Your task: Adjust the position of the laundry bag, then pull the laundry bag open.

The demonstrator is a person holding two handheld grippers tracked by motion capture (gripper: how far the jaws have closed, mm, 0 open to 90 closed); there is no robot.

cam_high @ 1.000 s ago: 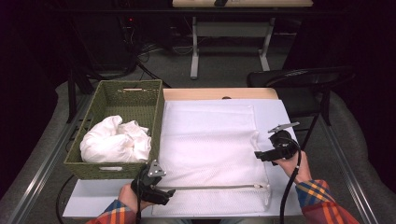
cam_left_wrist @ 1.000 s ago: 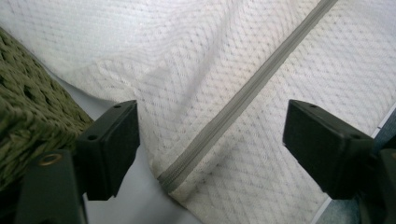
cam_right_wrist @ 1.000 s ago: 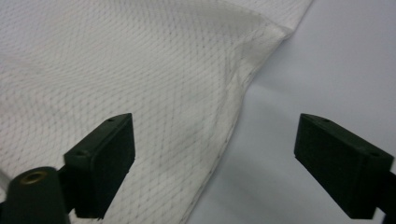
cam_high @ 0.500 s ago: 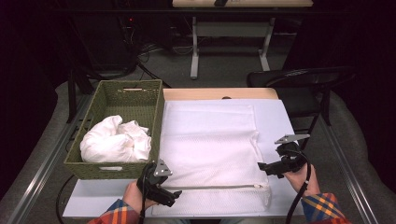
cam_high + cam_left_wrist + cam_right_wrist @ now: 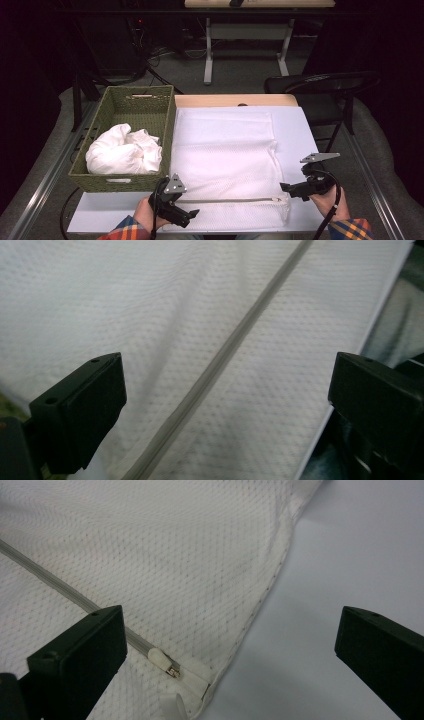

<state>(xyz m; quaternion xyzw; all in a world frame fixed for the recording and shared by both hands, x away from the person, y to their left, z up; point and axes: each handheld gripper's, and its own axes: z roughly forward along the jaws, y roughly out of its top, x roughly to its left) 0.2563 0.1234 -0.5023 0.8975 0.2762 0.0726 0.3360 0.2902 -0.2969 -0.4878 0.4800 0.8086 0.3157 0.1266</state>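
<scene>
A white mesh bag lies flat on the white table, its zipper running along the near edge. My left gripper hovers at the zipper's left end, jaws wide apart over the zipper line. My left gripper has just been opening, with nothing pressed between its pads. My right gripper sits at the bag's near right corner. My right gripper has also just been opening and stands open above the zipper slider, apart from it.
A green woven basket holding bunched white cloth stands against the bag's left side. A black chair stands beyond the table's right corner. Bare tabletop lies right of the bag.
My right gripper moved from the bag's right edge toward the near right corner and opened. The left gripper stayed by the zipper's left end, jaws wider.
</scene>
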